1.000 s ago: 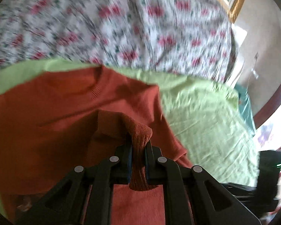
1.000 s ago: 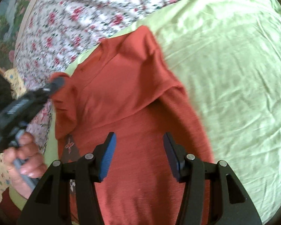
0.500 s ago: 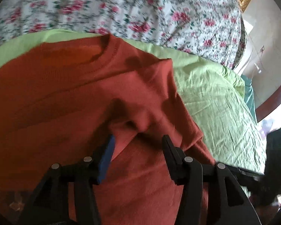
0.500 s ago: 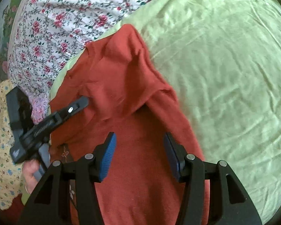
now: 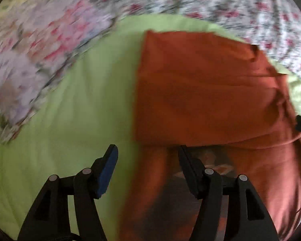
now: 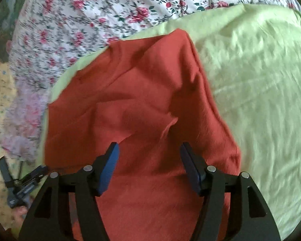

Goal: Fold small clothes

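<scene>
Evidently between folds, the left gripper (image 5: 147,155) and right gripper (image 6: 148,153) hover spread, empty, above the rust shirt (image 6: 142,100) near the green sheet's (image 6: 260,100) floral-side edge.

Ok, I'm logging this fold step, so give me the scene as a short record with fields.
garment: rust-red shirt, one side folded over, lying flat
surface: light green sheet
background: floral bedding beyond the sheet
left gripper: open, empty, over the shirt's left edge
right gripper: open, empty, above the shirt
image quality: left wrist view motion-blurred
</scene>
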`<state>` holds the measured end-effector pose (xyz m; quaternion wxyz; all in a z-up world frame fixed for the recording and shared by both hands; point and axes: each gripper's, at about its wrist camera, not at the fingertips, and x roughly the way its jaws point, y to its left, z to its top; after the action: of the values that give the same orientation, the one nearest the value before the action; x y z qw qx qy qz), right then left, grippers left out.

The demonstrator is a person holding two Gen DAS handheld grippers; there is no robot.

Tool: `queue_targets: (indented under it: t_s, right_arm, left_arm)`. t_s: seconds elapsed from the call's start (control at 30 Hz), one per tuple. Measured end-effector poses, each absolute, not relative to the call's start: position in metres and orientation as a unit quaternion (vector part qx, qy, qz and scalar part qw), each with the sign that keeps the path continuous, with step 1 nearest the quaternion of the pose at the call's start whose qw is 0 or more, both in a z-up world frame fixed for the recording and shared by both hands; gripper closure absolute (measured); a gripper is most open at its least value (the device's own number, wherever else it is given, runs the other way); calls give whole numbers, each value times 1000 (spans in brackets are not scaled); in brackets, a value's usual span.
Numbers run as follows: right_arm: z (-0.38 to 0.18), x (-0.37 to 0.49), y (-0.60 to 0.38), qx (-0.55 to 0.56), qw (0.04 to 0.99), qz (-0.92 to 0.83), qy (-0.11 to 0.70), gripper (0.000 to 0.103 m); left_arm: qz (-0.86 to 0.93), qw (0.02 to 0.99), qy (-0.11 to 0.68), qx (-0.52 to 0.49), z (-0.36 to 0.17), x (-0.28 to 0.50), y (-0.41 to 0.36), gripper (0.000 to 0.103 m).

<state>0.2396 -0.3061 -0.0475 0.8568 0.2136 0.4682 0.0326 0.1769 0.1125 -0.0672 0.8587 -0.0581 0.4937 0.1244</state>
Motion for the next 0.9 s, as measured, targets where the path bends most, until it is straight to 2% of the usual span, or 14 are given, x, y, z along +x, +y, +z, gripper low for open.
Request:
queue_targets:
  t_s: [0.2,0.23,0.27,0.3,0.53,0.63,0.77,0.9]
  right_arm:
    - [-60,265,-304,177,866,48,464,40]
    - [-59,268,-302,178,869,60,458,55]
    - [-55,269,-301,177,872,70,450,86]
    - [-48,271,-299,175,875,77,445,97]
    - [26,238,-355,295,885,106,344,99]
    - [7,227,-379,297,877,65,372,99]
    - [-35,214,-407,356,843,25,403,100]
    - [-27,220,-404,355,848,38,392,100]
  left_arm:
    - [139,853,499,-59,-86,184,123,38]
    - [141,856,495,-54,-86,189,120,39]
    - [146,856,493,-49,-85,194,117,39]
    - [150,856,492,-46,-84,198,115,39]
    - [171,859,481,-41,-79,204,109,39]
    - [180,855,483,-50,-81,200,114,39]
    - [177,854,485,-62,-80,195,119,38]
    - [185,851,483,-89,-78,193,126,38]
